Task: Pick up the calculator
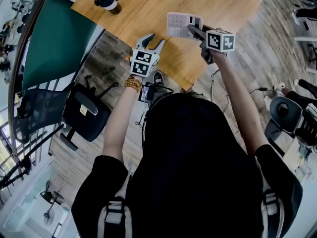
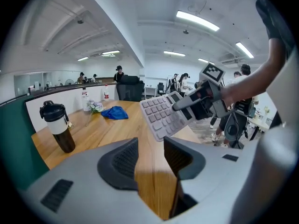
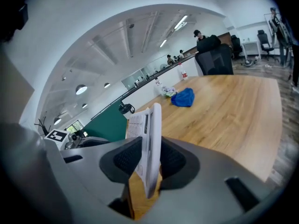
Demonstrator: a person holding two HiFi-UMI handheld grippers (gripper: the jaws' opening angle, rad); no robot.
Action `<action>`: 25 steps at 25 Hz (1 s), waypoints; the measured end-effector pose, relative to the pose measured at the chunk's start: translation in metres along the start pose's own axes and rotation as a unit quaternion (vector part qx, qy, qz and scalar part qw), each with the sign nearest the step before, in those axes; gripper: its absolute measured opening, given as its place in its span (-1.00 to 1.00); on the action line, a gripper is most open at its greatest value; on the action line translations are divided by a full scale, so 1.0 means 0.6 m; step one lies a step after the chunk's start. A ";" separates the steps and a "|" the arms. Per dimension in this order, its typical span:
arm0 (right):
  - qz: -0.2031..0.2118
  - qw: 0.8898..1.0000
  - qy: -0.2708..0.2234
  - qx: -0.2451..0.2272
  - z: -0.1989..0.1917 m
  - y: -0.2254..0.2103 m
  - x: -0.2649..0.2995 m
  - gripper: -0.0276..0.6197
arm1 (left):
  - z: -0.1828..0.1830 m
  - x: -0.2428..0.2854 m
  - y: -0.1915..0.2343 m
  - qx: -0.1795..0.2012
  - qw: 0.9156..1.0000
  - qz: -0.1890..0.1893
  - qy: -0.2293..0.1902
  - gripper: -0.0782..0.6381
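Aloft, calculator (image 1: 179, 24) pinched at edge by right hand-held gripper (image 1: 192, 30), off table (image 1: 148, 9).

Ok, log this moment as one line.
right gripper: shut on light grey plastic calculator | calculator: tilted, held above wooden table | left gripper: open, empty

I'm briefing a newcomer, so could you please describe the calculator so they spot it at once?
Find the large wooden table. Above its near edge the right gripper clamps a flat, pale grey calculator with rows of square keys. Unlike the dark tumbler with a white band and the crumpled blue cloth on the wood, it is held in the air.
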State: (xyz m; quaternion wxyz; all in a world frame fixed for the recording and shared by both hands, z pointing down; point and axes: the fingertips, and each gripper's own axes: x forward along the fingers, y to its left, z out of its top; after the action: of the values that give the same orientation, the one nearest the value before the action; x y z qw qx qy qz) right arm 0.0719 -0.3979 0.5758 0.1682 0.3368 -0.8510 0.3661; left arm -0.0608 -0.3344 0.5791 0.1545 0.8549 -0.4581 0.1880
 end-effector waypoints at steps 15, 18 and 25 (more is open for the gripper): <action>0.033 0.982 -0.144 -0.120 0.214 0.134 -0.087 -0.55 | 0.249 -0.053 -0.024 -0.074 0.986 0.003 -0.151 -0.26; 0.029 0.971 -0.184 -0.152 0.260 0.166 -0.118 -0.56 | 0.303 -0.075 -0.031 -0.071 0.980 0.006 -0.187 -0.26; 0.003 0.940 -0.271 -0.209 0.339 0.223 -0.199 -0.56 | 0.404 -0.116 -0.045 -0.046 0.965 0.026 -0.256 -0.27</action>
State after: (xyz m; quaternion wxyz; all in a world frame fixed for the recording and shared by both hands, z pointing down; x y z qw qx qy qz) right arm 0.0565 -0.4265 0.3067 -0.0032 0.3778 -0.9228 0.0755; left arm -0.0297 -0.3754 0.3306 0.0665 0.8542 -0.5129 -0.0541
